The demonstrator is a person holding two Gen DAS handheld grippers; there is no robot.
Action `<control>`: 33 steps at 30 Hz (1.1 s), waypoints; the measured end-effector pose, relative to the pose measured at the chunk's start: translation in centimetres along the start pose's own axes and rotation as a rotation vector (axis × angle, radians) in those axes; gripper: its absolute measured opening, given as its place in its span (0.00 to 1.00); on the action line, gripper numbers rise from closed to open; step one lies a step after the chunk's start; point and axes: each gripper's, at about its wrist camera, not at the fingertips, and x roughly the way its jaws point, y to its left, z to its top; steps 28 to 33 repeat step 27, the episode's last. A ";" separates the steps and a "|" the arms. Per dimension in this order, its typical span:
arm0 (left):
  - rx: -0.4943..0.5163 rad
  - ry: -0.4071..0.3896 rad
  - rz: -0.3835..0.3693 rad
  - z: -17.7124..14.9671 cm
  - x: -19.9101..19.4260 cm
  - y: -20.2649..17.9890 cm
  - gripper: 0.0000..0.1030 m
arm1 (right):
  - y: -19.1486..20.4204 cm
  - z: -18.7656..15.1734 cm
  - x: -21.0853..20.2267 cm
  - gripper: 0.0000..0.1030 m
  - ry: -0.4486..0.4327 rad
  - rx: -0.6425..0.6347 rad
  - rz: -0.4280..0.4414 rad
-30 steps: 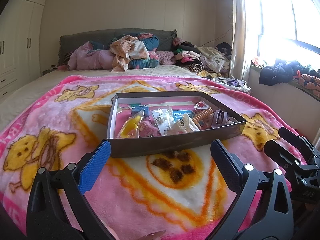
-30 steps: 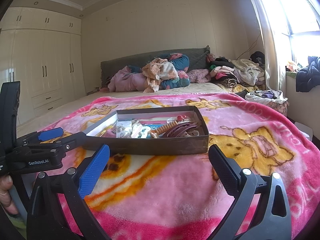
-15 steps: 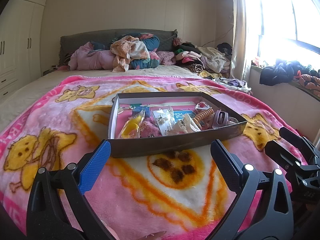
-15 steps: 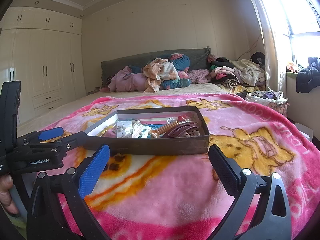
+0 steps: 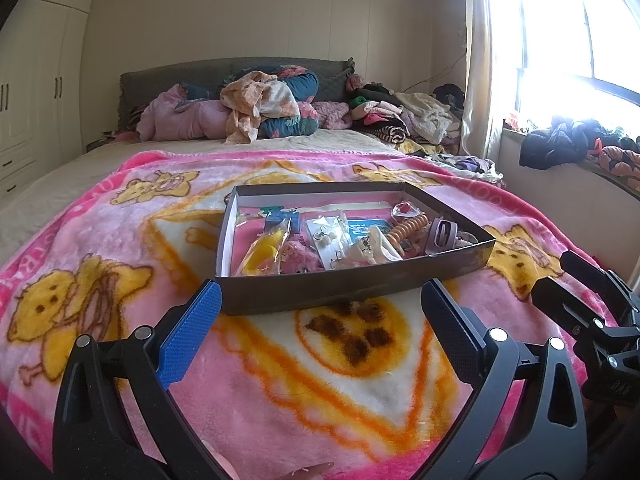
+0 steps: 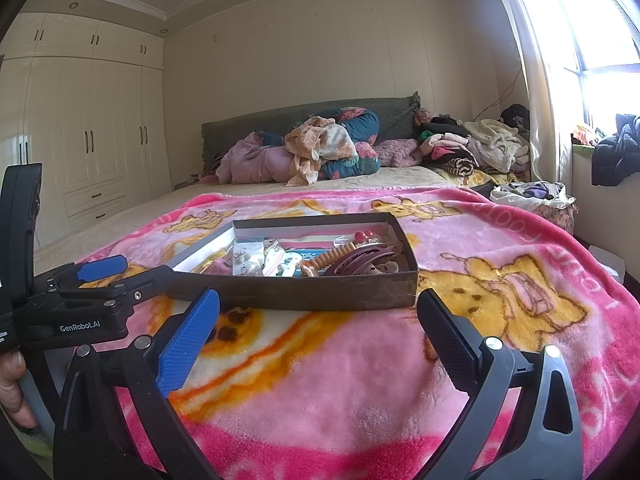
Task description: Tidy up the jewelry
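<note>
Both grippers, left (image 5: 320, 312) & right (image 6: 320, 316), hung spread-jawed, empty, short of the shallow cardboard box (image 5: 352, 286); probably best to reach in from above.

Soft cloth all round, hard plastic and card in the middle.

The blanket (image 5: 120, 240) is thick fleece, fuzzy and matt, printed pink and yellow. On it the shallow box (image 5: 352, 288) looks like cardboard: dull dark brown outside, pale paper inside. Within it lie glossy clear plastic packets (image 5: 328, 236), a ridged orange plastic coil (image 5: 408, 228), a smooth mauve plastic hair clip (image 5: 442, 234) and a tuft of pink fluff (image 5: 298, 260). The left gripper (image 5: 318, 330) and right gripper (image 6: 318, 330) are matt black plastic with shiny metal rivets; each has a blue pad (image 6: 188, 340) with a fine grid texture. Far off, rumpled cloth (image 5: 260, 104) is heaped against a quilted grey headboard (image 5: 176, 76), and the wardrobe doors (image 6: 92, 128) have a smooth cream finish.
</note>
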 end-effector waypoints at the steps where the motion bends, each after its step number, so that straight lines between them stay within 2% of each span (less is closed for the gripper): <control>1: -0.002 0.001 -0.001 0.0 0.0 0.0 0.89 | 0.0 0.0 0.0 0.94 0.003 0.001 -0.001; 20: -0.012 0.031 0.023 -0.5 0.8 -0.1 0.89 | -0.8 0.0 0.3 0.94 0.009 0.039 -0.010; 25: -0.065 0.053 0.046 0.1 1.8 1.5 0.89 | -2.4 0.6 0.7 0.94 0.043 0.093 -0.028; 27: -0.091 0.058 0.085 0.8 2.4 3.1 0.89 | -3.9 1.2 1.0 0.94 0.058 0.135 -0.046; 33: -0.091 0.058 0.085 0.8 2.4 3.1 0.89 | -3.9 1.2 1.0 0.94 0.058 0.135 -0.046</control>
